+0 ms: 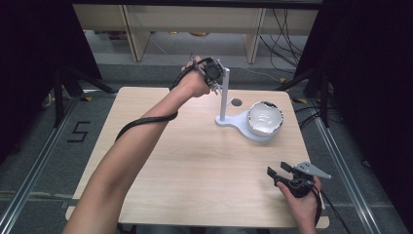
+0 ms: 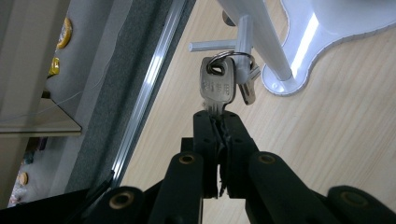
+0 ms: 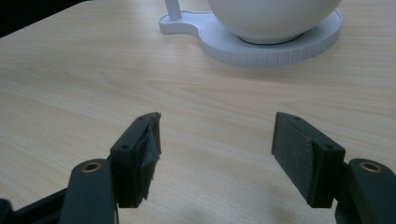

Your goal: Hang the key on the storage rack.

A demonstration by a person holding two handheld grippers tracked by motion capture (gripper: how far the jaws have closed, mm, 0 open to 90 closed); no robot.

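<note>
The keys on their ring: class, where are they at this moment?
In the left gripper view, the keys hang by their ring from the white stand's peg, one key's blade pinched in the left gripper.

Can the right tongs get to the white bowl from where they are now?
Probably yes: the right tongs are open, and bare table lies between them and the white bowl; the left tongs grip the key elsewhere.
</note>
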